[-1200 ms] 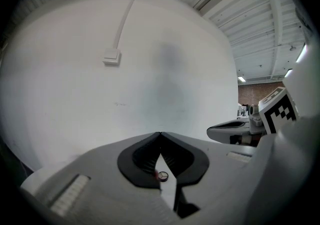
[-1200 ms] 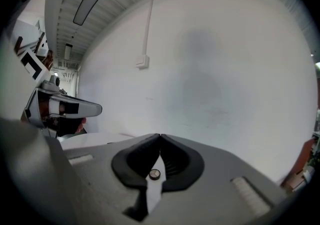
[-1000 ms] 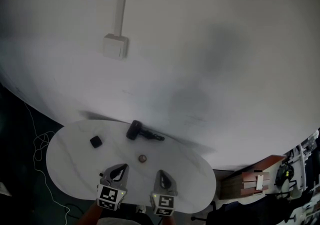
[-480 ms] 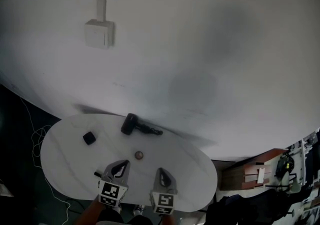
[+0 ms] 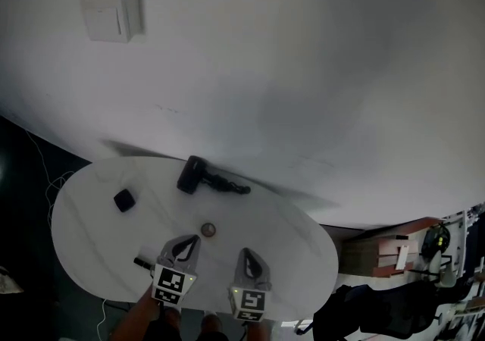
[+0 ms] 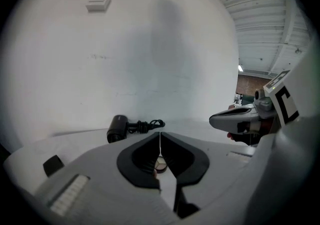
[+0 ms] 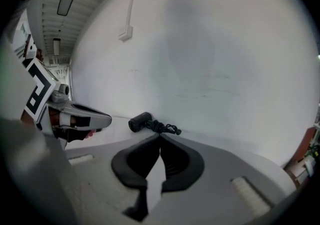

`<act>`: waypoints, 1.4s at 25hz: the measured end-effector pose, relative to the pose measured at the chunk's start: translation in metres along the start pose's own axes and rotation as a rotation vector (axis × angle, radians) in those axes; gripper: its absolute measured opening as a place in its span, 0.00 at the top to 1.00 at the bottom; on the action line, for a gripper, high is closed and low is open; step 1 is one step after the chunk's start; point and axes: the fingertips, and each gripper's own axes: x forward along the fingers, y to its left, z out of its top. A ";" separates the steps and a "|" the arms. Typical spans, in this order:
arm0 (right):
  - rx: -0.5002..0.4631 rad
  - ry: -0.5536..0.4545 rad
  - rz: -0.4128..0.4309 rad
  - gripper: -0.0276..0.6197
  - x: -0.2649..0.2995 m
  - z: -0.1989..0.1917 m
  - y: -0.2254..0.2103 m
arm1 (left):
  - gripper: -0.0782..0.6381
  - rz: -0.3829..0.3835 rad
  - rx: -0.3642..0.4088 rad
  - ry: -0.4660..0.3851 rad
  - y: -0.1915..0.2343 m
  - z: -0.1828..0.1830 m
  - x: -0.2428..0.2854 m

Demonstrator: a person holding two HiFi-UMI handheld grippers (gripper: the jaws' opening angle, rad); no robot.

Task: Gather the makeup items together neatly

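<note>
White wall (image 5: 303, 67) fills most of the head view, with a pale wall box (image 5: 111, 10) high at the left. Below it stands an oval white table (image 5: 303, 256), and the makeup items lie scattered on it, apart from one another.

A black dryer (image 5: 192, 175) lies at the far edge next to the wall, its coiled cord (image 5: 227, 184) trailing to the right. A small black block (image 5: 123, 199) sits alone toward the left end, well apart from the rest. A round compact (image 5: 208, 229) lies near the middle, between the dryer and the grippers. Its upturned face shows pale tan patches, though what they are is too small to tell. A short dark stick (image 5: 141, 262) lies just left of the left gripper, partly hidden by it.

Both grippers hang side by side over the near edge, pointing toward the wall. The left gripper (image 5: 194, 241) has its jaws pressed together at the tips and holds nothing. In the left gripper view the compact (image 6: 160, 163) shows on the table through the hollow behind the tips. The right gripper (image 5: 244, 253) is likewise closed tip to tip and empty, with the dryer (image 7: 140, 121) beyond it
</note>
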 end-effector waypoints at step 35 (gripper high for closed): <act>0.050 0.136 0.027 0.95 0.040 -0.081 -0.031 | 0.58 -0.024 0.048 0.353 -0.009 -0.107 0.102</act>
